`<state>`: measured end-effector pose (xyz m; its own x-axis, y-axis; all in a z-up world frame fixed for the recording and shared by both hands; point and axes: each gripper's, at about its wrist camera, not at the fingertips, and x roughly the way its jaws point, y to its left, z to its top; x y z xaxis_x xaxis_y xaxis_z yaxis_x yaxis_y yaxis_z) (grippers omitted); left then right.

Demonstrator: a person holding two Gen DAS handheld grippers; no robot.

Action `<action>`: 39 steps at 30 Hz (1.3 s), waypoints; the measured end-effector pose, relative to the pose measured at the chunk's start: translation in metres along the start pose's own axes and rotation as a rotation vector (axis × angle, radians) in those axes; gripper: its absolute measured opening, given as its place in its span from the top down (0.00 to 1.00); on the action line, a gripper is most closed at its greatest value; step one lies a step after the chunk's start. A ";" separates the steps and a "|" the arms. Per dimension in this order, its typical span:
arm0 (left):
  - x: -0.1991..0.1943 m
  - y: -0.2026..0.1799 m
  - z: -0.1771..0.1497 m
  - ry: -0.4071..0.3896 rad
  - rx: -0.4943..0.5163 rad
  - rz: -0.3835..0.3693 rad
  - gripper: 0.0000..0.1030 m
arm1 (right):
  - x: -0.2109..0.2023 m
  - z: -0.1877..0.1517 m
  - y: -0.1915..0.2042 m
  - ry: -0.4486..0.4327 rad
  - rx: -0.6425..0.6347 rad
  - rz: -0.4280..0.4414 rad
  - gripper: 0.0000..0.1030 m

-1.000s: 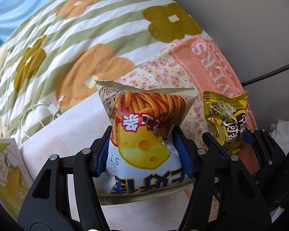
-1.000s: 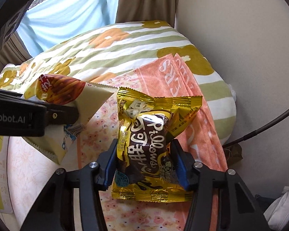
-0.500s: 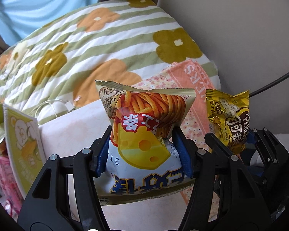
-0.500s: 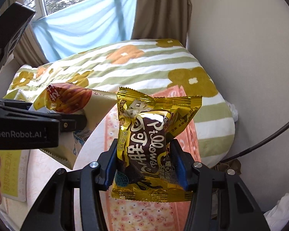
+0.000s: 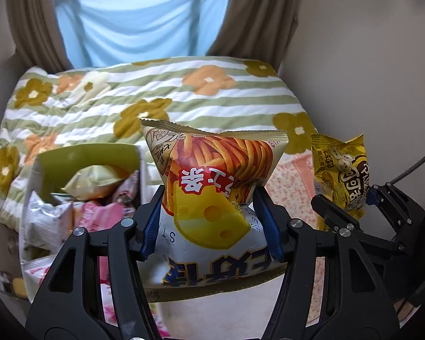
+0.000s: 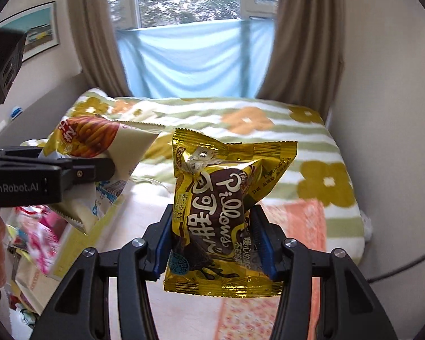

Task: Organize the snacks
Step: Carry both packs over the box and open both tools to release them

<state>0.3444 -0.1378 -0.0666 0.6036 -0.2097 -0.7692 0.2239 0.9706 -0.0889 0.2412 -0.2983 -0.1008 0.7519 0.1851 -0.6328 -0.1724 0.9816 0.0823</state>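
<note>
My left gripper [image 5: 209, 221] is shut on a cheese stick snack bag [image 5: 212, 198], white with orange sticks and a yellow cheese wedge, held up above the bed. My right gripper [image 6: 214, 243] is shut on a gold and brown Pillows snack bag [image 6: 221, 212], also held in the air. The gold bag shows at the right of the left wrist view [image 5: 340, 175], and the cheese bag at the left of the right wrist view [image 6: 93, 147]. A green open box [image 5: 79, 187] with several snack packets lies at lower left.
A green-striped flowered quilt [image 5: 155, 99] covers the bed. A pink floral towel [image 6: 294, 221] lies on its right part. Curtains and a blue sheet [image 6: 195, 56] hang at the window behind. A wall [image 5: 368, 70] and black cable [image 5: 416, 164] stand at the right.
Both grippers have lifted and tilted up with their bags. The window and curtains have come into view, and the box of snacks has appeared at the left.
</note>
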 end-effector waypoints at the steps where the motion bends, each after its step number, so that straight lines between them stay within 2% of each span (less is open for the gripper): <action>1: -0.007 0.015 0.001 -0.008 -0.015 0.013 0.44 | -0.001 0.007 0.013 -0.010 -0.015 0.021 0.54; 6: -0.032 0.090 0.001 -0.017 -0.062 0.067 0.44 | 0.003 0.033 0.078 -0.037 -0.069 0.102 0.53; 11: -0.037 0.159 -0.001 0.004 -0.092 0.094 0.44 | 0.024 0.054 0.138 -0.025 -0.066 0.151 0.53; 16: -0.018 0.218 0.004 0.056 -0.087 0.086 0.44 | 0.054 0.071 0.183 0.013 -0.046 0.157 0.53; 20: 0.012 0.254 0.013 0.091 -0.067 0.059 0.44 | 0.079 0.076 0.205 0.042 -0.008 0.120 0.53; 23: 0.033 0.269 0.018 0.110 -0.042 0.033 0.44 | 0.095 0.076 0.216 0.068 0.019 0.085 0.53; 26: 0.050 0.273 0.022 0.130 -0.001 0.041 0.43 | 0.105 0.075 0.222 0.091 0.034 0.055 0.53; 27: 0.054 0.273 0.023 0.137 0.014 0.044 0.38 | 0.106 0.074 0.222 0.098 0.039 0.050 0.53; 28: 0.057 0.273 0.023 0.146 0.025 0.045 0.21 | 0.108 0.074 0.223 0.104 0.042 0.044 0.53; 30: 0.059 0.274 0.022 0.134 0.032 0.042 0.03 | 0.109 0.076 0.223 0.111 0.042 0.037 0.53; 34: 0.048 0.278 0.013 0.111 0.001 0.024 0.03 | 0.113 0.076 0.221 0.118 0.046 0.042 0.54; 39: 0.027 0.281 -0.008 0.096 -0.004 0.066 0.02 | 0.118 0.070 0.223 0.158 0.057 0.066 0.54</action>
<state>0.4171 0.1307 -0.1172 0.5403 -0.1334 -0.8308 0.1827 0.9824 -0.0389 0.3364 -0.0537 -0.1032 0.6298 0.2437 -0.7376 -0.1784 0.9695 0.1681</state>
